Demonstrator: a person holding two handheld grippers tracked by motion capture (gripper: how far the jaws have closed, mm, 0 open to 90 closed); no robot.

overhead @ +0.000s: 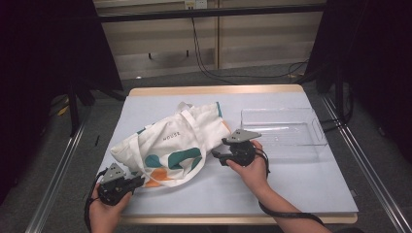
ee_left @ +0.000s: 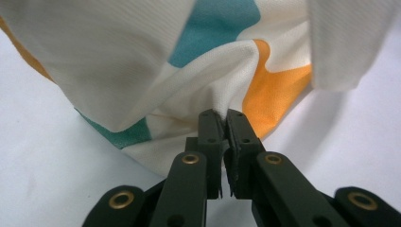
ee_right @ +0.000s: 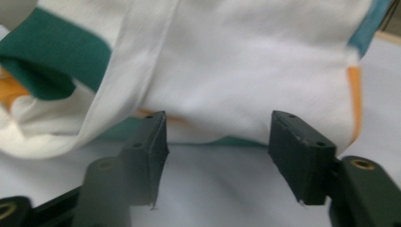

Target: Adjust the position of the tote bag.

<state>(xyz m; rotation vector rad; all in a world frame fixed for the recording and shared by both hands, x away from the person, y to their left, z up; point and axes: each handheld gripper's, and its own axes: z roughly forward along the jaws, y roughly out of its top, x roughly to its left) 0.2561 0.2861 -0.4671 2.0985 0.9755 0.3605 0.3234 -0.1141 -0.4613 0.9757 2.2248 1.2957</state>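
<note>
Jaws over pale blue tabletop [overhead: 301, 179]

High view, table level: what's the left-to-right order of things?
Left tool, shut on a fold of the tote bag → tote bag → right tool, jaws apart at the bag's right edge → clear plastic tray.
</note>
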